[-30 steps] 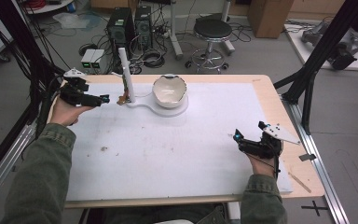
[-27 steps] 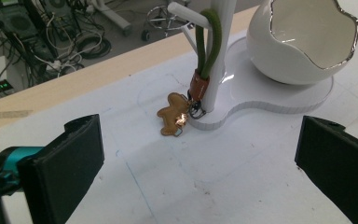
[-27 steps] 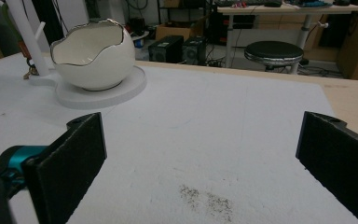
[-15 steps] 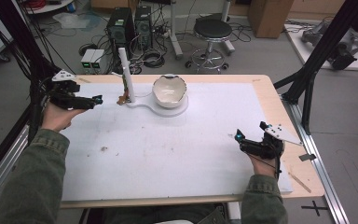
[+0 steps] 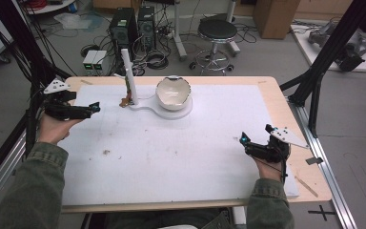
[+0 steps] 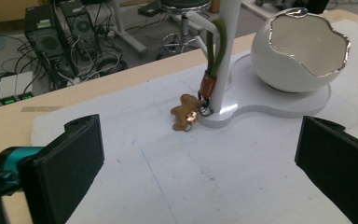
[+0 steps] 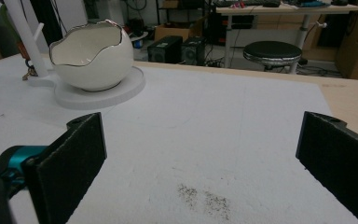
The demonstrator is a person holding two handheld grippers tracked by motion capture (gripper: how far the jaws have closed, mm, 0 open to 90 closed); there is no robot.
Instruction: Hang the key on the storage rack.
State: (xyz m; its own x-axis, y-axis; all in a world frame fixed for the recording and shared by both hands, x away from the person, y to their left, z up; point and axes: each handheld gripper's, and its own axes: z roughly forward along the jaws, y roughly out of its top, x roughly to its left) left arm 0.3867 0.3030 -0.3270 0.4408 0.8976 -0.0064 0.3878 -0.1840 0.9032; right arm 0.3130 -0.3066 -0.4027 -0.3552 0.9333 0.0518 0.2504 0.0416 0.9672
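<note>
On the white mat at the far left of the table, a small tan gingerbread-man keyring charm (image 6: 184,113) hangs from a white upright post (image 6: 227,46) by a green cord loop (image 6: 216,44) and an orange-brown clasp (image 6: 208,87). The charm is flat and figure-shaped, and its lower end rests on the mat, touching the edge of the white glossy stand base (image 6: 261,100). On the same base, just beside the post, sits a white egg-shaped ceramic bowl (image 6: 299,49) with a jagged silver-edged rim.

In the left gripper view the charm lies ahead of the left gripper (image 6: 200,163), between the lines of its two black jaws and somewhat nearer the left one, apart from both. Those jaws stand wide, with nothing between them. In the high view the left gripper (image 5: 93,109) is held at the mat's left edge, near the post, pointing towards it.

The right gripper (image 5: 242,140) rests at the near right of the table, well apart from the charm and the stand. Its jaws are also spread wide and hold nothing; the bowl shows far ahead to its left in its own view.

Counted: one charm, one cord loop, one clasp, one post, one bowl, one base, two grippers.
</note>
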